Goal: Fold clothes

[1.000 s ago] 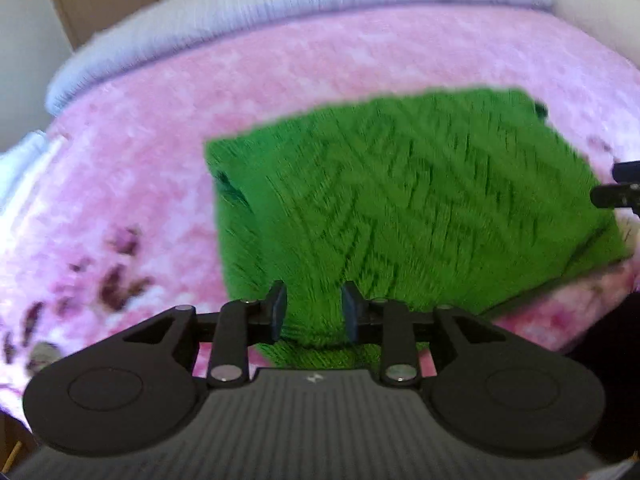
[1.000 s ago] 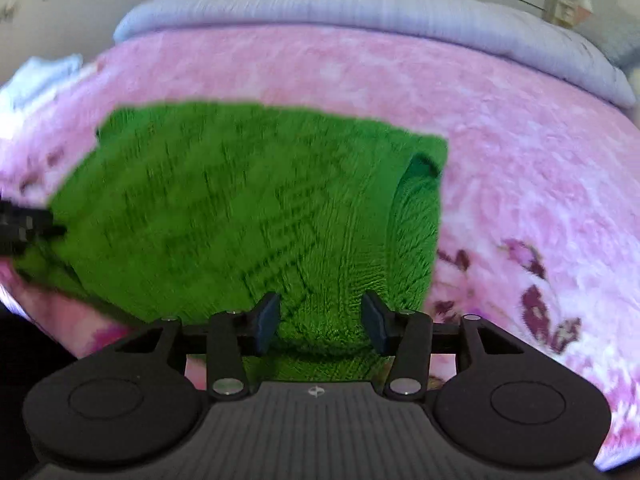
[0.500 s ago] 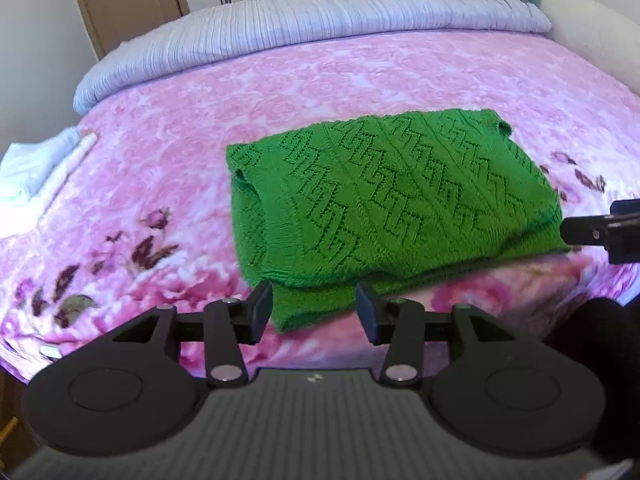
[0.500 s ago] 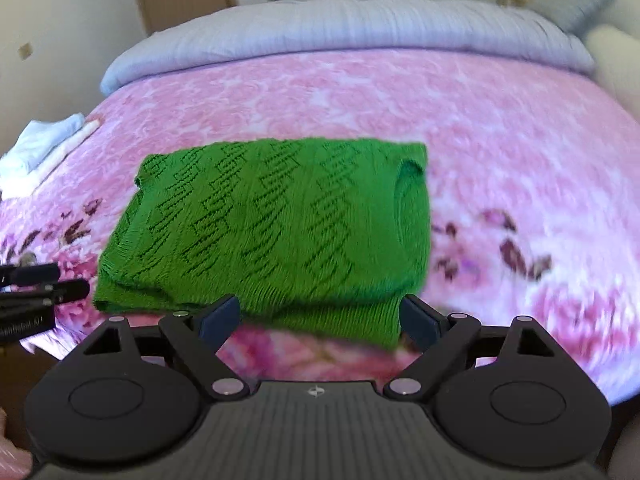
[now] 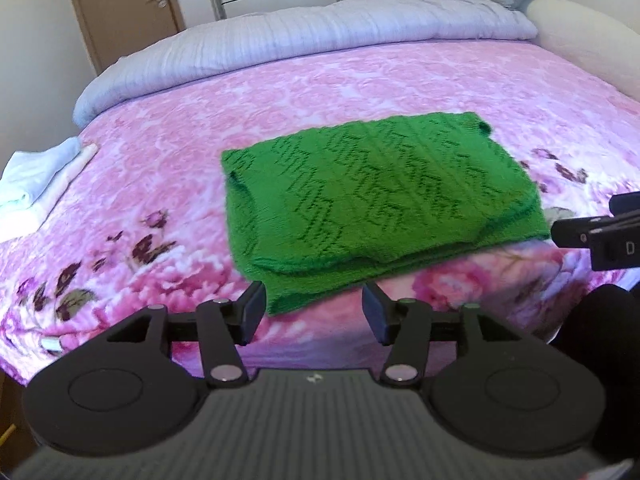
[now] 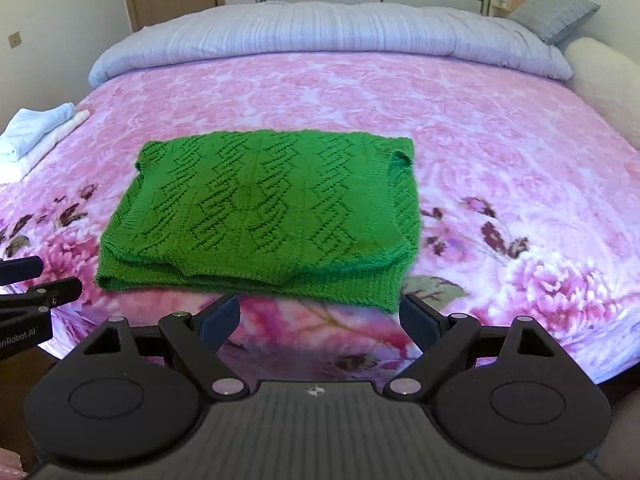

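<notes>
Green knit sweater (image 5: 372,204) lies folded into a rectangle on the pink floral bedspread (image 5: 168,160), near the foot edge of the bed, roughly centred across it. Layers stacked, lower layer's ribbed hem sticking out along the near edge. Zigzag openwork pattern on top.

Left gripper (image 5: 313,312) hangs above the near edge of the bed, by the sweater's near-left corner. Its fingers (image 5: 253,309) stand partly apart and have just been opening; nothing between them, not touching the knit.

Right gripper (image 6: 319,318) is over the near edge at the sweater's near-right corner. Its fingers (image 6: 418,322) are spread wide, having just been opening too; nothing gripped, sweater clear of both pads.

Each gripper shows at the side of the other's view: right one's tip at the right edge of the left wrist view, left one's tip at the left edge of the right wrist view.

Folded white towels (image 6: 38,132) sit at the bed's left side, well apart from the sweater. Lilac duvet (image 6: 320,32) bunched along the head of the bed. Wooden door (image 5: 120,8) behind.
</notes>
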Available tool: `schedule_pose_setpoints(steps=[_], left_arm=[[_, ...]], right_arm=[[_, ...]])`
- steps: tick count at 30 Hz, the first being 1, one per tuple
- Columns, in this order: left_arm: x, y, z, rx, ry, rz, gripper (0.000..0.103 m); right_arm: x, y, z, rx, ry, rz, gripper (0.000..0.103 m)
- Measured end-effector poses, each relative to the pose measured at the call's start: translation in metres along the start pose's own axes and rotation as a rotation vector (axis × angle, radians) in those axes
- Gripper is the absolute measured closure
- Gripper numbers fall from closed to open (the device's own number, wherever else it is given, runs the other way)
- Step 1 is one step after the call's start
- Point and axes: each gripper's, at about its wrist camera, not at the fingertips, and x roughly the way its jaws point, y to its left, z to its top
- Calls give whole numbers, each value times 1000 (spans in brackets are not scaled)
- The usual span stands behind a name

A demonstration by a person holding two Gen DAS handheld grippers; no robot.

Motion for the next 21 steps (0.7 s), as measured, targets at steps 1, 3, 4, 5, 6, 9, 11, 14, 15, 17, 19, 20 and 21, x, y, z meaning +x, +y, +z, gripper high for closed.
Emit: schedule_pose_setpoints(steps=[1, 3, 4, 5, 6, 9, 11, 14, 15, 17, 19, 20, 21], left_arm=[[-1, -3, 0, 9, -4, -7, 54], [-2, -7, 0, 23, -11, -18, 54], [-2, -9, 0, 28, -13, -21, 54], [-3, -11, 0, 32, -15, -23, 54], [-3, -12, 1, 33, -16, -23, 54], [-4, -12, 1, 31, -16, -16, 53], [-4, -11, 0, 27, -14, -7, 53], [-3, -8, -2, 24, -6, 9, 52], [-3, -8, -3, 24, -3, 15, 52], [-3, -8, -5, 26, 4, 22, 52], [-3, -7, -7, 28, 7, 26, 52], [-4, -7, -7, 28, 8, 28, 52], [-5, -7, -8, 28, 8, 30, 52]], right_arm=[[-2, -2, -1, 6, -3, -8, 14], [-4, -7, -5, 18, -5, -20, 14], [-5, -9, -6, 23, -4, -23, 14], [-6, -11, -7, 26, -4, -26, 14], [-7, -13, -8, 28, -4, -29, 14], [-7, -14, -10, 24, -1, -32, 14], [-6, -14, -9, 19, -2, -29, 14], [-4, -12, -9, 10, -2, -21, 14], [-3, -12, -10, 9, -1, -17, 14], [-1, -11, -11, 7, 3, -10, 14], [0, -10, -12, 4, 7, -2, 14], [1, -10, -12, 3, 8, 1, 14], [1, -10, -12, 2, 9, 4, 14]])
